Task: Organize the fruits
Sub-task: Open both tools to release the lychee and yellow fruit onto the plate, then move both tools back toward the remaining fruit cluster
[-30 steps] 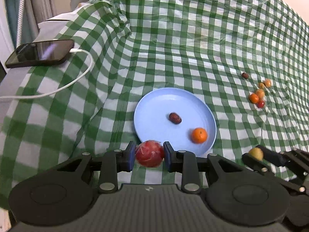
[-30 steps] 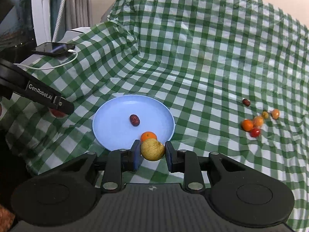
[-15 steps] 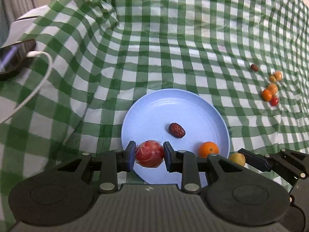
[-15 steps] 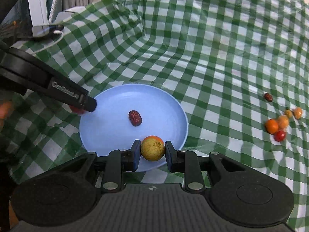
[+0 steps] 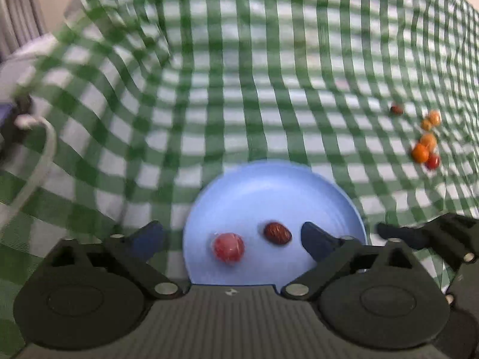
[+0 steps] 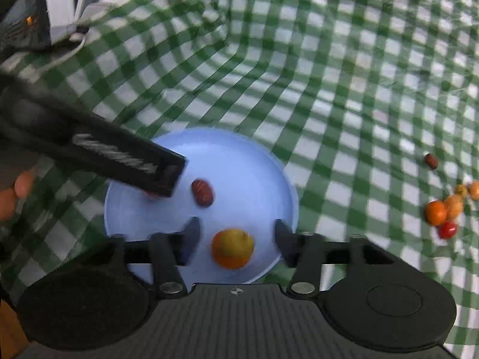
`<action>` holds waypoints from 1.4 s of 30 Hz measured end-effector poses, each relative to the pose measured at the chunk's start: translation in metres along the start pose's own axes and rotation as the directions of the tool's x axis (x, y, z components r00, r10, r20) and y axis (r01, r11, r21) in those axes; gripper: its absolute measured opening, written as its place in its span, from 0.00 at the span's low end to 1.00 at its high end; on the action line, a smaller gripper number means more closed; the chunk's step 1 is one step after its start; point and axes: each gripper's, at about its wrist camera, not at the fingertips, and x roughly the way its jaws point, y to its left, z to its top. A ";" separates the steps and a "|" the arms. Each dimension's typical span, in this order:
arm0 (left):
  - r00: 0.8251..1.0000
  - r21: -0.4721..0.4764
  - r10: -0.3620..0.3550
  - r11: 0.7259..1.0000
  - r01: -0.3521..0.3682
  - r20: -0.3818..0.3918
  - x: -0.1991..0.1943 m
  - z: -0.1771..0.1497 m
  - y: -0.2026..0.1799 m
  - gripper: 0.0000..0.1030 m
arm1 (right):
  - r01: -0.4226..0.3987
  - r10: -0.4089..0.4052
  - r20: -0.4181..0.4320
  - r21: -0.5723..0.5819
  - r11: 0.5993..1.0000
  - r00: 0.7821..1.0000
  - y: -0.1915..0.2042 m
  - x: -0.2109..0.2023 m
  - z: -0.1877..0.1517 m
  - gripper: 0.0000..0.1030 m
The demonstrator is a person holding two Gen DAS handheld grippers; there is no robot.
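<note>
A: The left gripper (image 5: 232,236) in the left wrist view, how does it stand?

B: Its jaws are spreading apart, and no pad presses on anything. Between them the red fruit (image 5: 228,246) lies free on the blue plate (image 5: 269,185), on the near part of the plate.

A: What else is on the plate there?

B: A dark red date (image 5: 277,232), just beside the red fruit, nearer the plate's middle. The right gripper (image 5: 398,234) comes in at the plate's right rim; from this view I cannot tell how its jaws stand. Well apart from the plate, on the green checked cloth (image 5: 239,89), is a small cluster of orange and red fruits (image 5: 425,146), with one more date (image 5: 396,109) beyond it. A white cable (image 5: 39,161) lies far from the plate on the other side.

A: And the right wrist view?

B: The right gripper (image 6: 235,240) also has its jaws opening. The yellow fruit (image 6: 235,240) is between them, but the pads do not touch it. It sits on the near part of the plate (image 6: 245,161), in front of an orange fruit (image 6: 232,261) that peeks out under it.

A: Any writing to read?

B: One finger of the left gripper (image 6: 125,161) reaches over the plate and carries a white label, but it is too blurred to read. The date (image 6: 202,192) lies just beside that fingertip.
</note>
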 end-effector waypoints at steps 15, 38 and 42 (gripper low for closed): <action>0.995 -0.056 0.047 0.997 -0.052 -0.089 -0.098 -0.086 0.012 1.00 | -0.035 0.035 -0.053 0.012 0.999 0.998 0.049 -0.111 -0.057 0.97; 0.994 -0.067 0.086 0.994 -0.082 0.061 -0.167 -0.105 0.002 1.00 | 0.045 -0.033 0.139 -0.079 0.996 0.990 0.076 -0.174 -0.067 0.99; 0.995 -0.062 0.080 0.995 -0.076 0.062 -0.169 -0.106 0.001 1.00 | 0.051 -0.040 0.143 -0.075 0.996 0.989 0.076 -0.175 -0.067 0.99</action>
